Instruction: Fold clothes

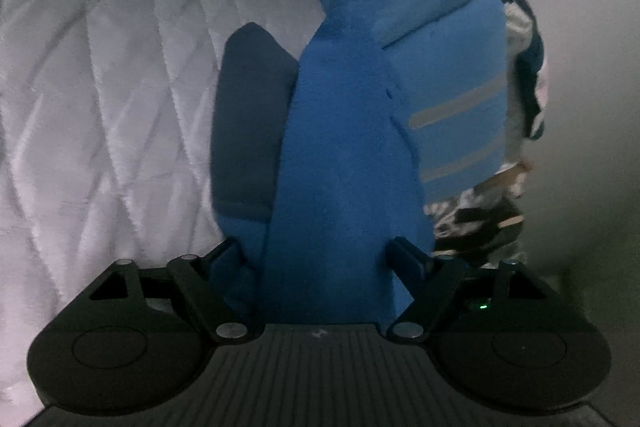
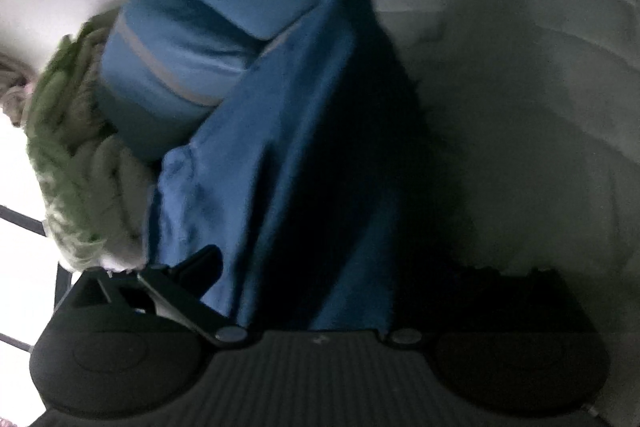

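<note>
L gripper (image 1: pixel 316 259) & R gripper (image 2: pixel 296 279) both clamp blue garment (image 1: pixel 344 155), lifted over quilted bed (image 1: pixel 100 87); fold partway, unfinished.

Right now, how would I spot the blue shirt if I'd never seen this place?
Find the white quilt that covers the bed. The shirt hangs over it, bright blue with pale grey stripes, held by the left gripper and the right gripper. The clothes beside it are green and white or black and white; only the shirt is plain blue.
</note>
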Available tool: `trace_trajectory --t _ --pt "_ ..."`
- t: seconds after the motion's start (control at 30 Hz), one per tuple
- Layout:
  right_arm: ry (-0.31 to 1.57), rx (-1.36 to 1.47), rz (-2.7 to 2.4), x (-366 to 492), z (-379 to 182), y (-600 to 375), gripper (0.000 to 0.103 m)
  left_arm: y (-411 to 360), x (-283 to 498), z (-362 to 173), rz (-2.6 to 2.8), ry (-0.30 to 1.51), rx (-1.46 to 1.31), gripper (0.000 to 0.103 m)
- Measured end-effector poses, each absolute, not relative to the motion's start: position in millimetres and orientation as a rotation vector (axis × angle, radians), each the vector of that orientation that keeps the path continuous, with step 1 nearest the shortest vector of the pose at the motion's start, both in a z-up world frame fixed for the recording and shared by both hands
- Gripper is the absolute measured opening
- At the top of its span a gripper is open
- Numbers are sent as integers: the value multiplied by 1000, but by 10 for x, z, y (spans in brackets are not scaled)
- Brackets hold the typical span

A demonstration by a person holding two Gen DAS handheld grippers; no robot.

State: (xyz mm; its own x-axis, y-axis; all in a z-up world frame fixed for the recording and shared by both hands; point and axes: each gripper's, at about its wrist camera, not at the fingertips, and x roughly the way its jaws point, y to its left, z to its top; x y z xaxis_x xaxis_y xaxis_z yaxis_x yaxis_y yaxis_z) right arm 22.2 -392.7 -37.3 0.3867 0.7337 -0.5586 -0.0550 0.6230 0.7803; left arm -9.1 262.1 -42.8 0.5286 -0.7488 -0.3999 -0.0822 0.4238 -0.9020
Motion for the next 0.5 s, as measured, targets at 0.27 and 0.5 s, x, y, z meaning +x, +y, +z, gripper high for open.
trace_trajectory --t 0.27,0.5 --pt "1072 689 539 273 -418 -3677 101 2404 -33 -371 -502 929 -988 82" --pt "1040 716 482 256 -420 -3535 45 2261 -57 -230 -397 953 -915 34"
